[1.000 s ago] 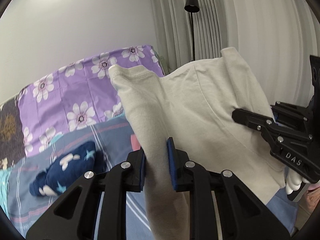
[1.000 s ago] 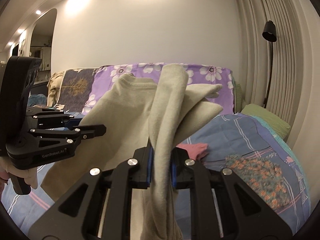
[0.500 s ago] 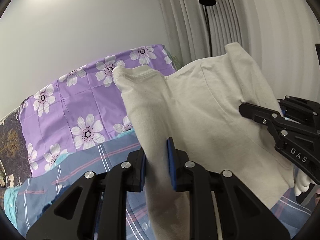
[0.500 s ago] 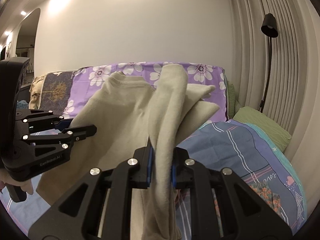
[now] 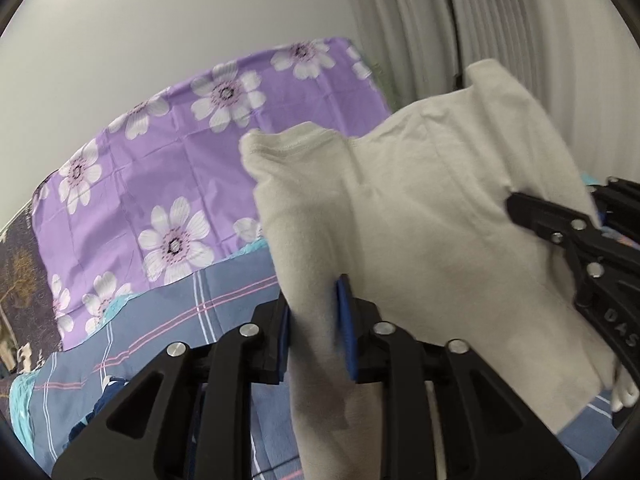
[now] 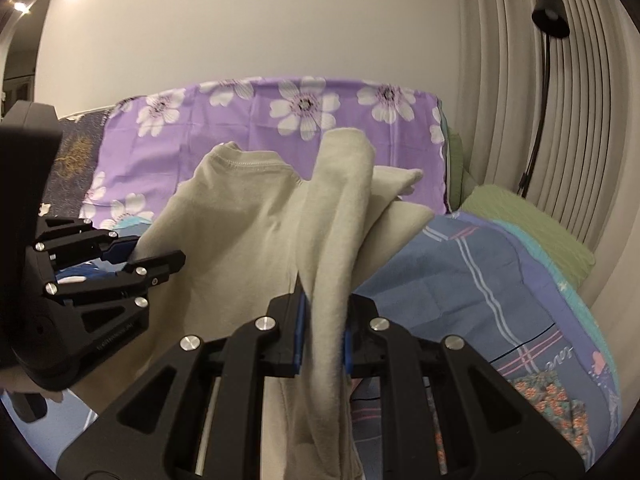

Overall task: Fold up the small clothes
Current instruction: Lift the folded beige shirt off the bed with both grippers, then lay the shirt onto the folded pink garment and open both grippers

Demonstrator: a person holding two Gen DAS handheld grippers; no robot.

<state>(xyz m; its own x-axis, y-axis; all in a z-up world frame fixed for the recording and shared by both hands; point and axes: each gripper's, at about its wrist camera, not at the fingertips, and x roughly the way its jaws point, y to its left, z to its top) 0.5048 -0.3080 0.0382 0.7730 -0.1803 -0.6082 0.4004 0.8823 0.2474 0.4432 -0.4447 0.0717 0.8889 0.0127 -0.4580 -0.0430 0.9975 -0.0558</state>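
A small beige T-shirt [image 5: 420, 232] hangs in the air between both grippers, above the bed. My left gripper [image 5: 314, 312] is shut on one edge of it, cloth pinched between the blue pads. My right gripper [image 6: 322, 320] is shut on the other edge of the shirt [image 6: 248, 248], which drapes over and below its jaws. The right gripper also shows at the right of the left wrist view [image 5: 560, 228], and the left gripper at the left of the right wrist view [image 6: 132, 256]. The collar [image 6: 240, 160] points up.
The bed has a blue plaid sheet [image 6: 472, 280] below. A purple flowered cover [image 5: 180, 168] stands at the back. A green pillow [image 6: 532, 232] lies at the right, by pleated curtains and a black floor lamp [image 6: 550, 20]. A dark blue garment [image 5: 92, 424] lies at lower left.
Both grippers have lifted and tilted with the shirt still held. The view has swung so the flowered cover fills more of the frame and the lamp has left the left wrist view.
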